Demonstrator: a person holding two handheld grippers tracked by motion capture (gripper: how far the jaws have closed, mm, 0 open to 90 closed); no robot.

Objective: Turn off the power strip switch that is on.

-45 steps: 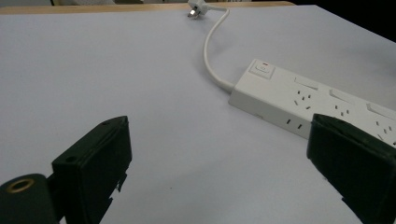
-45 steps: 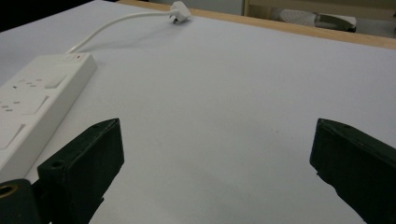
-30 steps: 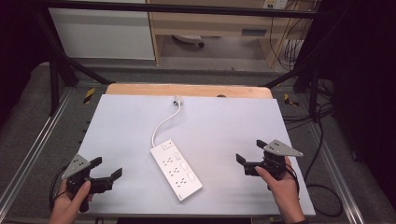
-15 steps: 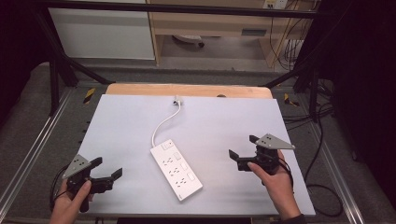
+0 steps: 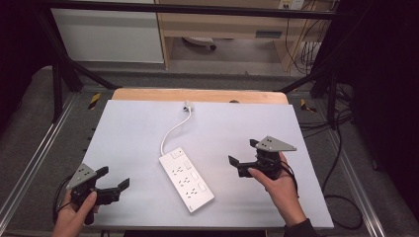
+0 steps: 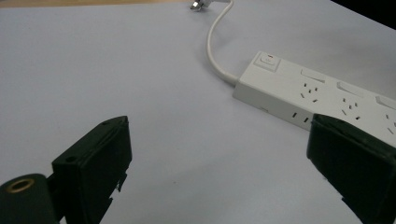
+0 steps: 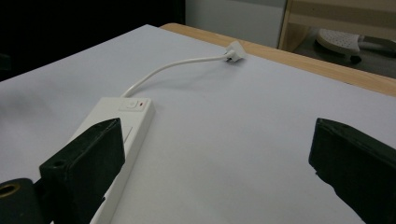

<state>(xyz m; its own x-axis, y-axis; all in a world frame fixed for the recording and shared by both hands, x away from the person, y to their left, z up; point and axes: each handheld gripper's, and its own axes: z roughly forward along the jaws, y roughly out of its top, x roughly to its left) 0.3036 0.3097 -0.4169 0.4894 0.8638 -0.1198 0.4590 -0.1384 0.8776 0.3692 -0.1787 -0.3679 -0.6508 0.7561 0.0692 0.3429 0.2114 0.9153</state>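
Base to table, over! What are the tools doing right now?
Left tool open, empty. Right tool open, empty, beside the white plastic power strip. Strip flat on table, untouched. Nothing in the way.

the high view looks forward and down from above the table's near edge. each gripper view sits low, close over the white tabletop [image 5: 148, 133], facing inward from its side; all three share the power strip [image 5: 187, 178] [image 6: 322, 105] [image 7: 114, 135].

White-topped table [image 5: 247, 133], power strip [image 5: 186, 178] lying flat, cord [image 5: 174, 129] trailing
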